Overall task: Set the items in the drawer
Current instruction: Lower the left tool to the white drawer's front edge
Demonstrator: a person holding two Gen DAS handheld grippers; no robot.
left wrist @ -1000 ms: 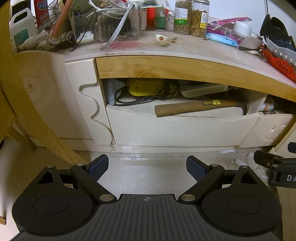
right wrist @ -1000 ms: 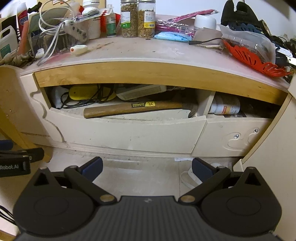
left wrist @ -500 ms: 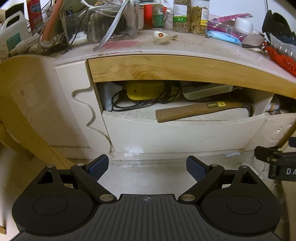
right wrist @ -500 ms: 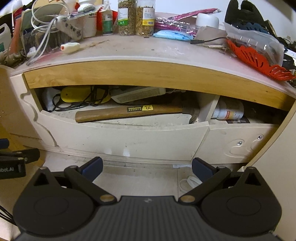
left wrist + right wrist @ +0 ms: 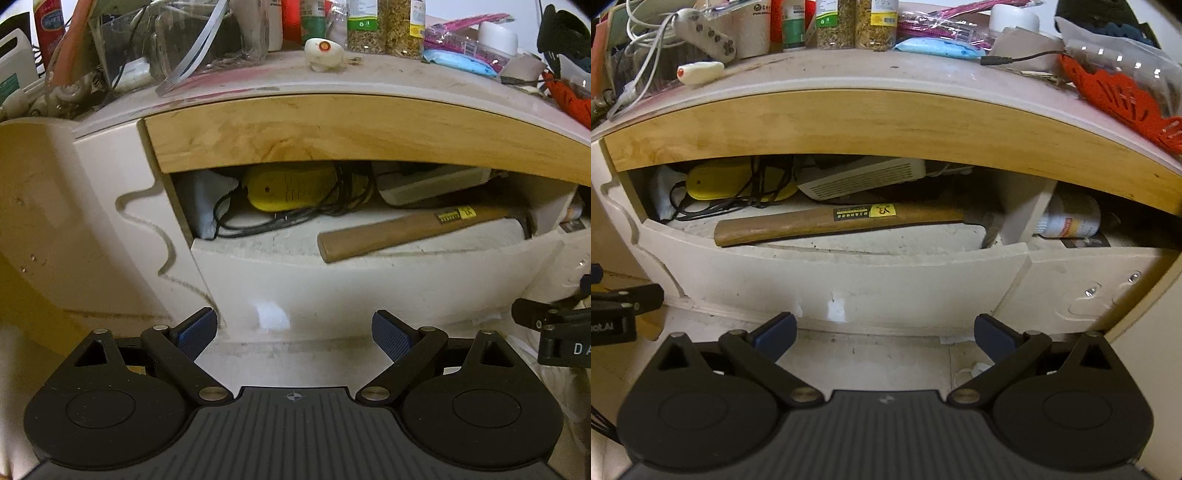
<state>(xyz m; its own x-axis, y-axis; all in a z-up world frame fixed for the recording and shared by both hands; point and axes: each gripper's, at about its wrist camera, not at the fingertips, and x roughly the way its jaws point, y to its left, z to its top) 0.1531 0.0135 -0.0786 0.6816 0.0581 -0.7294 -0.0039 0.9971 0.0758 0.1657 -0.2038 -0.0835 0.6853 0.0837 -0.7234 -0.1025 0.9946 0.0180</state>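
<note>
Below the cluttered countertop (image 5: 849, 77) the drawer (image 5: 849, 280) is standing pulled out, a hammer (image 5: 827, 221) lying inside with its long axis running left-right along the front wall, handle end toward the left. Both tools are hovering low before the drawer front: left gripper (image 5: 294, 334) spread and empty, right gripper (image 5: 885, 334) spread and empty too. Loose items are sitting up on the counter, above and beyond both; a small white device (image 5: 325, 53) near the front edge looks nearer the left gripper. Room in the drawer seems tight, with a yellow charger (image 5: 288, 186), cables and a white box (image 5: 860, 175) crowding the back.
</note>
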